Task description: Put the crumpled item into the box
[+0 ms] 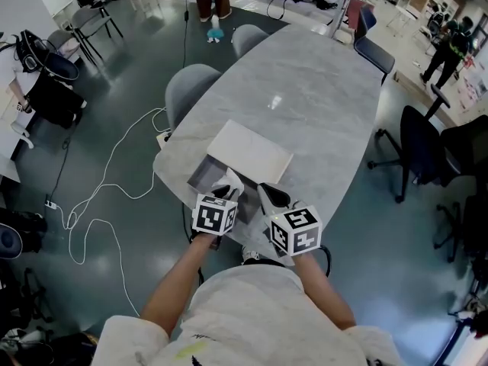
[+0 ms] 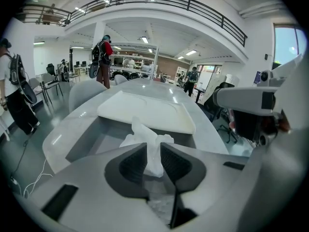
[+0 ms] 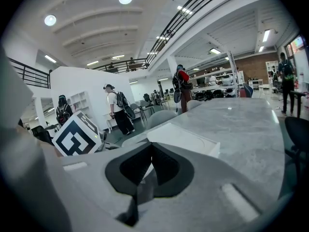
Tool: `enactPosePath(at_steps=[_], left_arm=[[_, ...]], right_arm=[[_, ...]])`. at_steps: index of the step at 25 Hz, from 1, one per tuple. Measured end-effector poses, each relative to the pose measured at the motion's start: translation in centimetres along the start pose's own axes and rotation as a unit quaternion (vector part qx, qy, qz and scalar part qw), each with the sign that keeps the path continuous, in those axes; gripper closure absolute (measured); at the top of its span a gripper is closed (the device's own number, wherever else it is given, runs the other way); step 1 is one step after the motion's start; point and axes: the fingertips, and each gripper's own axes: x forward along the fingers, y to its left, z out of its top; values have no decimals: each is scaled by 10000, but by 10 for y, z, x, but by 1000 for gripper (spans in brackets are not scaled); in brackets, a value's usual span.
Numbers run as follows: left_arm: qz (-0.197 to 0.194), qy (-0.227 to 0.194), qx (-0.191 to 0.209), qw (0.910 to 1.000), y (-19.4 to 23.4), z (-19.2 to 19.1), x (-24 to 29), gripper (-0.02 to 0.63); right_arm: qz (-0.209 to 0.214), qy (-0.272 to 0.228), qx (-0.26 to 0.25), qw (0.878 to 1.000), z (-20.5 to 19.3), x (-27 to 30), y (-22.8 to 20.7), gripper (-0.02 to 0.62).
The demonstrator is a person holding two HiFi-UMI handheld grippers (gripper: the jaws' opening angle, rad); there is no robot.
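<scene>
The crumpled tissue (image 2: 150, 140) is pinched in the left claw (image 2: 153, 150). The jaws are clenched on its lower part, and a twisted white peak stands up and slightly forward above their tips, so its long axis runs roughly upright out of the grip. Directly ahead of that claw, and lower, lies the open box (image 2: 89, 138). Its grey inside faces up, and its near wall sits just beyond the jaw tips. The white lid (image 2: 145, 111) lies on the far side of the box, touching or overlapping its back edge, though which of the two is hard to say. In the head view the box (image 1: 204, 175) rests at the near end of the marble table (image 1: 320, 105), with the left claw (image 1: 226, 186) right over its near corner, so the tissue is above or just short of the opening and not yet inside. The right claw (image 3: 150, 149) is closed with nothing between its jaws. It hangs beside the box on the lid's side, where the head view places it (image 1: 271, 197) a little farther from the opening. The left hand is therefore both the carrier and the nearer one. By my reading, the drop needs only a short push forward and down over the near wall before the jaws let go.
</scene>
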Motion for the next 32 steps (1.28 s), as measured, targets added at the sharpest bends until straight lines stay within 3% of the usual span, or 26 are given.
enactPosePath(at_steps=[4, 12, 32], left_arm=[[-25, -17, 1, 10000, 1, -1, -5, 511], [0, -252, 62, 9997, -3, 6, -21, 506], [175, -1692, 336, 9849, -10, 46, -144, 508]], right_arm=[[6, -5, 2, 10000, 0, 0, 5, 591], [-25, -34, -29, 10000, -1, -9, 12, 591], [44, -586, -301, 9978, 34, -37, 76, 591]])
